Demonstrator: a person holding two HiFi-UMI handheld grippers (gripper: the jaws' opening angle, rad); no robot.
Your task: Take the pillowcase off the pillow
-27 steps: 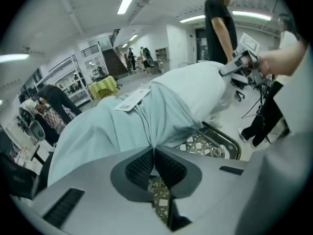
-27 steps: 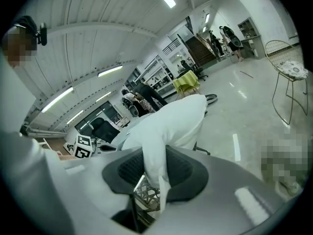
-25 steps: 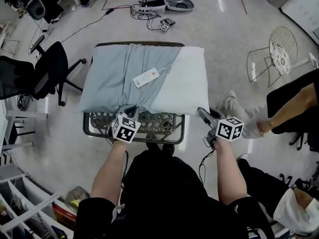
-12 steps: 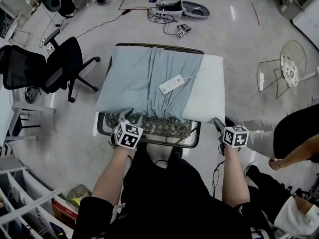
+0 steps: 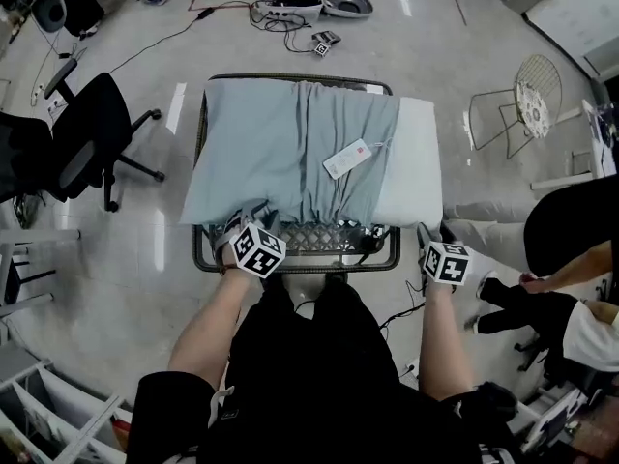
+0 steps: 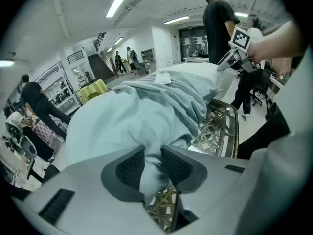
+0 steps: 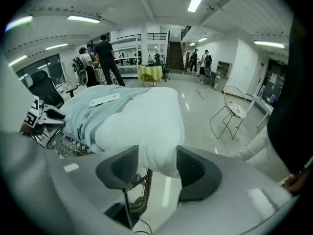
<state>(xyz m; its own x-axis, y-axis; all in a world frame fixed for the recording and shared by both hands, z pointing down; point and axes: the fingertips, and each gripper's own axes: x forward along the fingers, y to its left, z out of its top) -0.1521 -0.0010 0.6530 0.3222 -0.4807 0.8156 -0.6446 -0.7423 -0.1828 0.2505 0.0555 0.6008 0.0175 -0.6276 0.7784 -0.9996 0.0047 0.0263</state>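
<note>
A white pillow lies on a woven wire table, mostly covered by a pale blue-grey pillowcase with a white tag. My left gripper is at the case's near left corner. In the left gripper view a fold of pillowcase fills the gap of the left gripper, whose jaws have just been closing and press on it. My right gripper is at the bare near right corner. The right gripper has just been opening, and the pillow corner sits unsqueezed between its pads.
A black office chair stands left of the table, and a wire chair is at the right. Cables and devices lie on the floor beyond. A person's legs are close on the right.
My left gripper has shifted left along the near edge and taken a new hold at the pillowcase's corner. My right gripper has come in to the pillow's bare near corner.
</note>
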